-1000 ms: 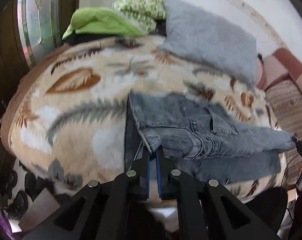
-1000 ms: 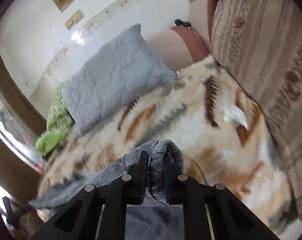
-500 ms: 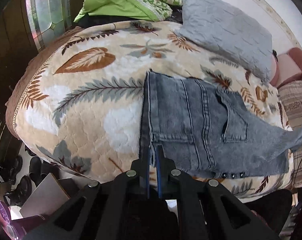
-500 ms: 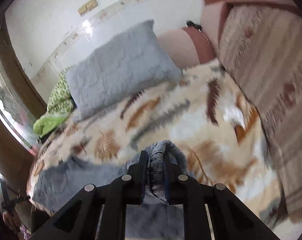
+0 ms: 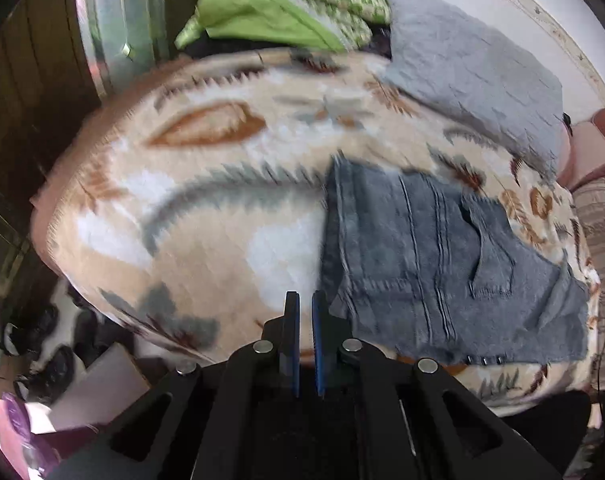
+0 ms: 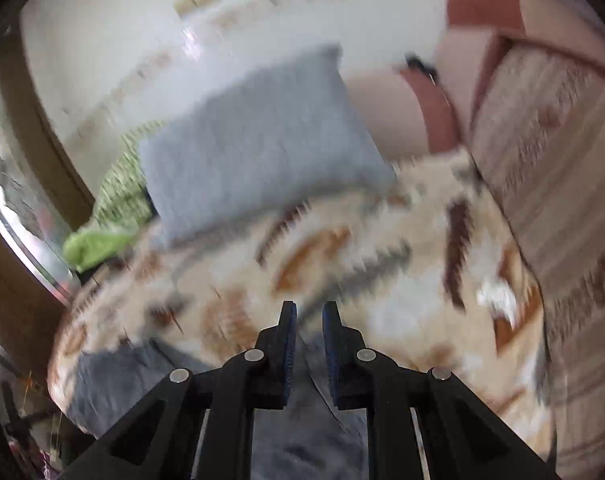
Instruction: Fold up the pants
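Grey denim pants [image 5: 434,268] lie folded flat on the leaf-patterned bedspread [image 5: 206,208], back pocket up, near the front right edge. My left gripper [image 5: 305,300] is empty, its jaws a narrow gap apart, just left of the pants' near corner. In the blurred right wrist view the pants [image 6: 114,380] lie below and to the left. My right gripper [image 6: 308,312] is open and empty above them.
A grey pillow [image 5: 474,68] and green bedding [image 5: 262,20] lie at the head of the bed. A striped sofa cover [image 6: 562,168] rises on the right. Shoes [image 5: 42,336] and a box lie on the floor at the left.
Both grippers have let go of the pants, which now rest flat on the bed. The left gripper has drawn back to the left; the right has lifted and opened.
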{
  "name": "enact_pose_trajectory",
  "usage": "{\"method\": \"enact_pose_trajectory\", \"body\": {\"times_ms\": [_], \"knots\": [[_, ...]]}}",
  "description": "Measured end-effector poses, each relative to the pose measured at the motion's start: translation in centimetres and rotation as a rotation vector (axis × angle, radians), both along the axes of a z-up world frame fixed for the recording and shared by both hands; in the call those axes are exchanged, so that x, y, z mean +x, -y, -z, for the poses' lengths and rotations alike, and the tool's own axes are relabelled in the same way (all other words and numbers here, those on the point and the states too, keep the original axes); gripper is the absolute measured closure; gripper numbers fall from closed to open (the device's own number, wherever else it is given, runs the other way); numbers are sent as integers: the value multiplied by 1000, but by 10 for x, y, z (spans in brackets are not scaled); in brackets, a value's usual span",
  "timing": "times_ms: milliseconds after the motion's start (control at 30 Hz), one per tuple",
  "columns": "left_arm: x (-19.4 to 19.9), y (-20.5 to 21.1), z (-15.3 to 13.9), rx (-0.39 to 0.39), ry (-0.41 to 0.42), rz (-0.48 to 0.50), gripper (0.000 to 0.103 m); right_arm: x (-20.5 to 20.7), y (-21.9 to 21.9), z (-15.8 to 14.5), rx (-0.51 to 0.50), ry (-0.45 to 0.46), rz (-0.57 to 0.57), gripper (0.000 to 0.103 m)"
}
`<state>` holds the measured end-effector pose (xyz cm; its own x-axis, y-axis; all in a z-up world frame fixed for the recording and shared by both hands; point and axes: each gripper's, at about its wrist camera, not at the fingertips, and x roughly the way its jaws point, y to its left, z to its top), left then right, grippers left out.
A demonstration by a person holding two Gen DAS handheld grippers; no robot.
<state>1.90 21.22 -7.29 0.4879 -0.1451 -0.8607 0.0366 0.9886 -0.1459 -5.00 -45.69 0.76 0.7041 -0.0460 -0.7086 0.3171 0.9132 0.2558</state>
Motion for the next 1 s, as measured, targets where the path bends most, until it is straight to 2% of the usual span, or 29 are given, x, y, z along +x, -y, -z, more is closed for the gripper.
{"method": "enact_pose_trajectory", "body": {"times_ms": [133, 233, 267, 300, 333, 367, 433, 500, 533, 567, 633, 667, 700, 767, 800, 867, 933, 1000], "knots": [[4, 0, -41, 11, 130, -37, 97, -13, 17, 37, 103, -31, 35, 88], [8, 34, -54, -5, 159, 68, 88, -1, 12, 56, 123, -91, 14, 88], [9, 52, -53, -8, 151, 114, 73, 6, 10, 60, 150, -103, -3, 88], [10, 70, -50, -10, 141, 153, 53, 14, 7, 66, 189, -108, -21, 88], [10, 85, -46, -13, 135, 179, 45, 20, 4, 69, 206, -113, -25, 88], [10, 105, -39, -22, 124, 216, 40, 28, 0, 74, 220, -120, -26, 88], [9, 139, -24, -43, 78, 288, 40, 42, -4, 83, 230, -142, -20, 87], [8, 173, -7, -63, 21, 359, 30, 56, -5, 96, 251, -180, 10, 85], [7, 189, 3, -65, -9, 383, 29, 60, -4, 100, 265, -195, 24, 84], [7, 202, 11, -71, -35, 404, 27, 64, -3, 104, 279, -203, 37, 77], [7, 226, 32, -90, -92, 461, 23, 69, -2, 112, 295, -191, 66, 53], [6, 235, 44, -77, -126, 482, 20, 70, -1, 113, 294, -185, 78, 35], [6, 246, 62, -30, -176, 496, 20, 72, -1, 121, 293, -196, 92, 32], [2, 255, 80, 44, -199, 503, 20, 78, -1, 137, 284, -280, 95, 32], [-4, 259, 83, 81, -167, 522, 20, 80, -2, 143, 275, -305, 90, 32], [-16, 267, 83, 139, -120, 573, 15, 81, -2, 142, 272, -285, 101, 32], [-23, 274, 87, 186, -94, 606, 13, 85, 5, 135, 318, -262, 134, 32], [-20, 272, 87, 181, -89, 607, 12, 96, 10, 129, 343, -273, 172, 32]]}}
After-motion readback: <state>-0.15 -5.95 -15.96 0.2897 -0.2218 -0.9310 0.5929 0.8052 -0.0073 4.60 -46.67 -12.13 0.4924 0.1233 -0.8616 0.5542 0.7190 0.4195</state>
